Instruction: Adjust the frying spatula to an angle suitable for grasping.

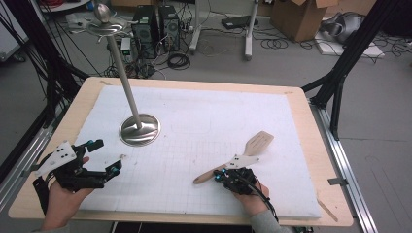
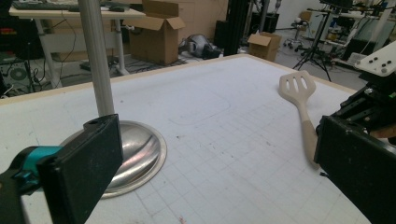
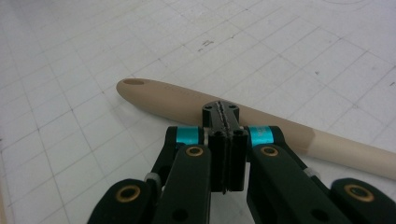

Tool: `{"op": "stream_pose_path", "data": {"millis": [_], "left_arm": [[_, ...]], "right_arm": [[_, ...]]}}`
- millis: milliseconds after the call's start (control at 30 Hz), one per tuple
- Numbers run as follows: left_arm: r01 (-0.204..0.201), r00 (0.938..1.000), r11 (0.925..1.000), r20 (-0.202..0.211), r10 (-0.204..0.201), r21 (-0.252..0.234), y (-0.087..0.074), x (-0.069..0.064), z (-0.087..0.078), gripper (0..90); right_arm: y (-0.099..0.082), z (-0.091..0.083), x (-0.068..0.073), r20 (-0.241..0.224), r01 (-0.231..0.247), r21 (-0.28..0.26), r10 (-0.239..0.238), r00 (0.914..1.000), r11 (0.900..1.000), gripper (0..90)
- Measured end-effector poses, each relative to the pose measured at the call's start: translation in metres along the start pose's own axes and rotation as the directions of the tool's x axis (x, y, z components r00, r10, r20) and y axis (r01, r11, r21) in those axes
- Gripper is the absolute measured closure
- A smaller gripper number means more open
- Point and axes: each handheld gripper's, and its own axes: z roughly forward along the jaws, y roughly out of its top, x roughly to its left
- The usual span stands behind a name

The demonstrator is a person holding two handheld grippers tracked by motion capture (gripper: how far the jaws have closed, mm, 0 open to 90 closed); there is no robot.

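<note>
A light wooden slotted spatula [image 1: 259, 141] lies flat on the white gridded mat, its handle pointing toward the near edge. My right gripper [image 1: 221, 174] is shut, its jaws pressed flat together with nothing between them. In the right gripper view its tips [image 3: 220, 110] rest just over the spatula handle [image 3: 163, 95], near the end with the hole. My left gripper [image 1: 105, 156] hangs open at the near left, jaws wide apart and empty. The left gripper view looks between those jaws [image 2: 210, 163] toward the spatula [image 2: 299, 93].
A metal stand with a round domed base [image 1: 140, 129] and a tall pole [image 1: 127, 82] rises left of centre, close ahead of the left gripper; its base [image 2: 140, 149] sits by the left jaw. The mat [image 1: 204, 121] covers a wooden tabletop. Cables and boxes lie on the floor beyond.
</note>
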Motion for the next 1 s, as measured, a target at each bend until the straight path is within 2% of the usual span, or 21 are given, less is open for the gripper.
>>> {"op": "stream_pose_path", "data": {"millis": [333,600,633,733,1000], "left_arm": [[0.003,1.0,1.0,0.004,-0.003,-0.005,0.0,0.0,0.001,1.9],[0.007,1.0,0.9999,0.001,-0.007,-0.01,0.0,0.002,-0.001,1.9],[0.008,1.0,0.9999,0.002,-0.008,-0.011,0.001,0.002,-0.001,1.9],[0.008,1.0,0.9999,0.002,-0.008,-0.011,0.001,0.002,-0.001,1.9],[0.006,1.0,0.9998,-0.001,-0.006,-0.016,0.001,0.002,0.0,1.9]], "right_arm": [[0.005,0.008,-0.001,0.011,0.0,-0.016,0.0,0.9999,0.9999,90.0],[0.013,0.017,-0.005,0.018,-0.027,-0.011,0.027,0.9995,0.9996,90.0],[0.014,0.018,-0.005,0.023,-0.021,-0.01,0.022,0.9995,0.9997,90.0],[0.017,0.021,-0.001,0.064,0.037,-0.009,-0.036,0.9973,0.9993,90.0],[0.023,0.029,-0.006,0.066,0.007,-0.011,-0.006,0.9978,0.9999,90.0]]}}
